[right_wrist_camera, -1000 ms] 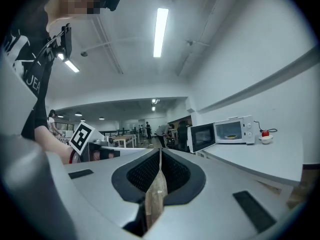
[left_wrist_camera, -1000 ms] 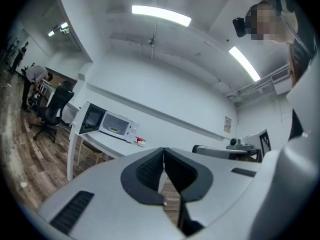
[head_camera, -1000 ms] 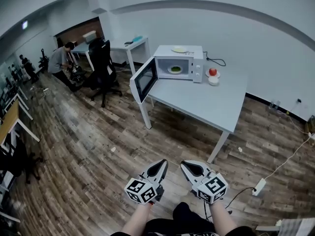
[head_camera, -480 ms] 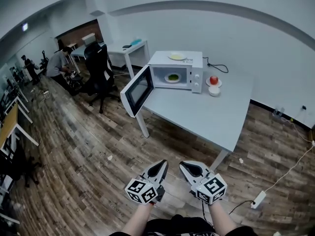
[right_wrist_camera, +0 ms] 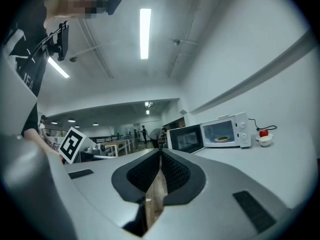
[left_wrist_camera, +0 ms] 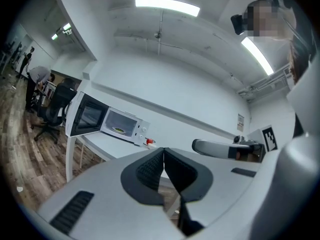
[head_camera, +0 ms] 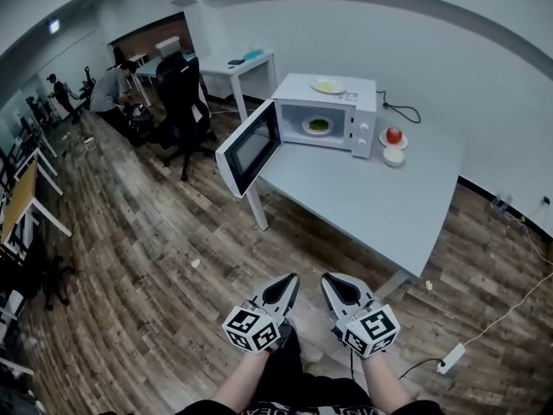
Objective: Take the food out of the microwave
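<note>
A white microwave (head_camera: 333, 111) stands on the far end of a grey table (head_camera: 371, 201), its door (head_camera: 248, 148) swung wide open to the left. Inside it sits a plate of green food (head_camera: 318, 125), also seen in the left gripper view as the plate of food (left_wrist_camera: 120, 130) and in the right gripper view (right_wrist_camera: 224, 138). My left gripper (head_camera: 289, 283) and right gripper (head_camera: 330, 284) hover side by side over the floor, well short of the table. Both are shut with nothing between the jaws.
An empty plate (head_camera: 328, 86) lies on top of the microwave. A red apple (head_camera: 394, 135) on a saucer and a small white bowl (head_camera: 394, 155) sit right of it. A black office chair (head_camera: 184, 102) and a person (head_camera: 108, 91) are far left. A power strip (head_camera: 449, 359) lies on the floor.
Both grippers and my view have advanced toward the table, so the microwave and table look larger and nearer. The jaws stayed shut.
</note>
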A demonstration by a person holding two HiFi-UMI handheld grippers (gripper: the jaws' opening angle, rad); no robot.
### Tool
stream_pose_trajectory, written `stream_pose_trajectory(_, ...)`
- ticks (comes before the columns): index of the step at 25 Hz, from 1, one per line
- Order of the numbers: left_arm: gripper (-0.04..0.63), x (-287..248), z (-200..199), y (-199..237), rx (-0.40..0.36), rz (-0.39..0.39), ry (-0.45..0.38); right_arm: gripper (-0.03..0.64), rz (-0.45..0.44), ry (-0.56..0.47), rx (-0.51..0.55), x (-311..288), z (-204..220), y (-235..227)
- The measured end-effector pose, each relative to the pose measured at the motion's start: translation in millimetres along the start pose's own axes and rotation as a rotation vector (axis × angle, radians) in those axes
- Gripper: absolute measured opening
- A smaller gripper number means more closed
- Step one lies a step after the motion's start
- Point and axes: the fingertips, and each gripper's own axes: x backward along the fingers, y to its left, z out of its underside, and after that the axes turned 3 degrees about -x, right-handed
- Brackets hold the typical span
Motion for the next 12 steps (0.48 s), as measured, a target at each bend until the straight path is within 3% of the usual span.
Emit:
stream_pose_trajectory(5, 0.009, -38.4, 3.8, 30.2, 0.022, 0.000, 0.002, 0.035, 0.079, -0.006, -0.002, -15.3, -2.0, -45.0)
stream_pose_trajectory(12, 0.009, -111.0, -23.1, 80.2, 0.020, 0.042, -0.015, 0.035, 0.131, 0.011, 0.014, -71.1, -17.8, -105.8)
